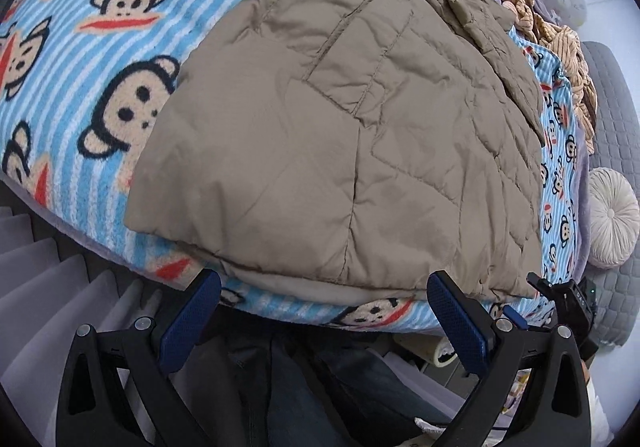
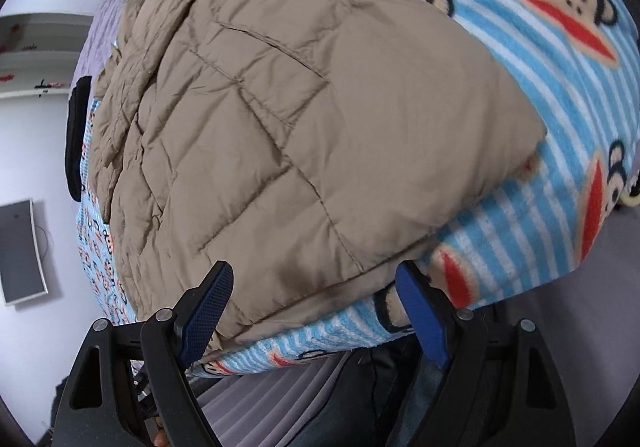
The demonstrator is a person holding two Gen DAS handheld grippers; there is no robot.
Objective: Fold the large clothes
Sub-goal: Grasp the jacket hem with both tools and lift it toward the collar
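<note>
A tan quilted jacket (image 1: 340,135) lies spread on a blue-and-white striped blanket (image 1: 100,47) printed with monkey faces, which covers a bed. Its near hem runs along the blanket's front edge.

In the left wrist view, the left gripper (image 1: 324,311) points steeply down at that hem, its jaws wide apart with nothing between the blue pads. The jacket fills the picture from 12 o'clock of the gripper, the hem lying just past the fingertips. A crumpled sleeve lies toward 1 o'clock, with a striped tan cloth (image 1: 560,39) beyond it and a round cream cushion (image 1: 612,215) at 3 o'clock.

In the right wrist view, the right gripper (image 2: 316,311) also stands open and empty. The jacket's near corner sits between its fingertips at 12 o'clock; the left pad overlaps the hem in the picture, though whether it touches is unclear. The blanket stretches away toward 2 o'clock.
</note>
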